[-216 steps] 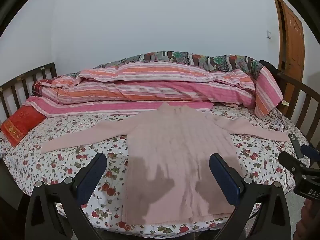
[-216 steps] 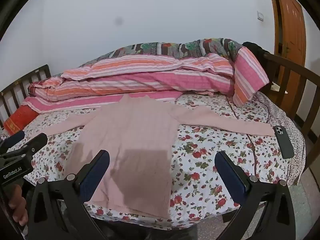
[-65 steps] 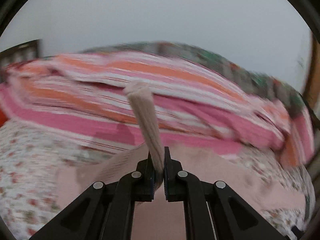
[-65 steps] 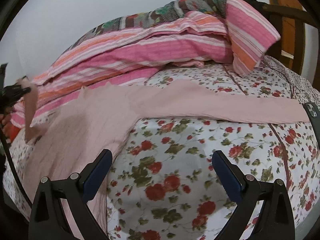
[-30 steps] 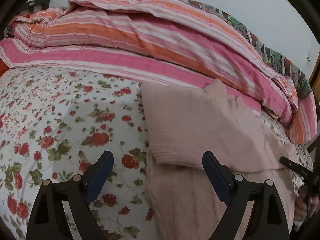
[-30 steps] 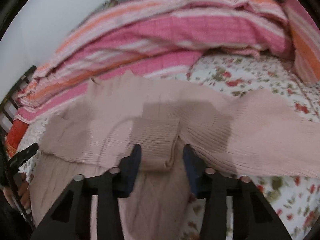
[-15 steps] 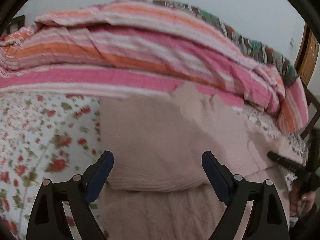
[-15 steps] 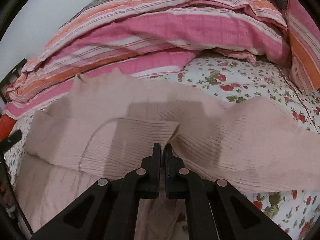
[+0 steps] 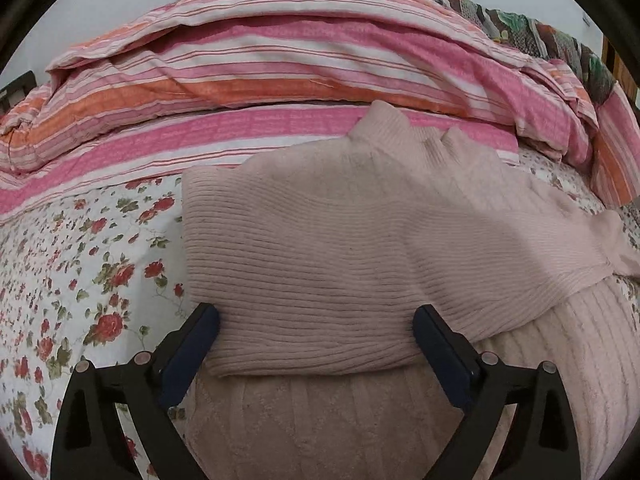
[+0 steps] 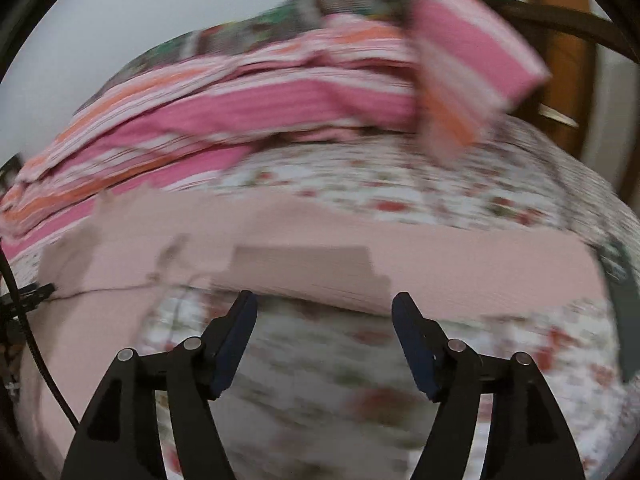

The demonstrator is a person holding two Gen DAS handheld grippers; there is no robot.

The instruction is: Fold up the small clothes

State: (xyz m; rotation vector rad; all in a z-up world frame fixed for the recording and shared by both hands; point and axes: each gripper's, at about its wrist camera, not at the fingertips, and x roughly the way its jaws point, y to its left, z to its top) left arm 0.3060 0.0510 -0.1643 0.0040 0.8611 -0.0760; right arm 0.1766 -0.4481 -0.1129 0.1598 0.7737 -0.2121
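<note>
A pink ribbed sweater [image 9: 328, 248] lies across the centre of the left wrist view on a bed with a flowered sheet [image 9: 80, 264], one sleeve [image 9: 304, 280] folded over its chest and its collar at upper centre against a heap of pink and orange striped quilts [image 9: 280, 64]. The left gripper [image 9: 316, 340] stands at the bottom of the frame with its fingers wide, having just opened a little further, straddling the lower edge of the folded sleeve without pressing it. In the blurred right wrist view the right gripper [image 10: 324, 316] sits at lower centre, its fingers having just parted to a middling gap with only the sheet between them; the sweater's other sleeve [image 10: 460, 268] stretches toward the right of the frame just above them.
</note>
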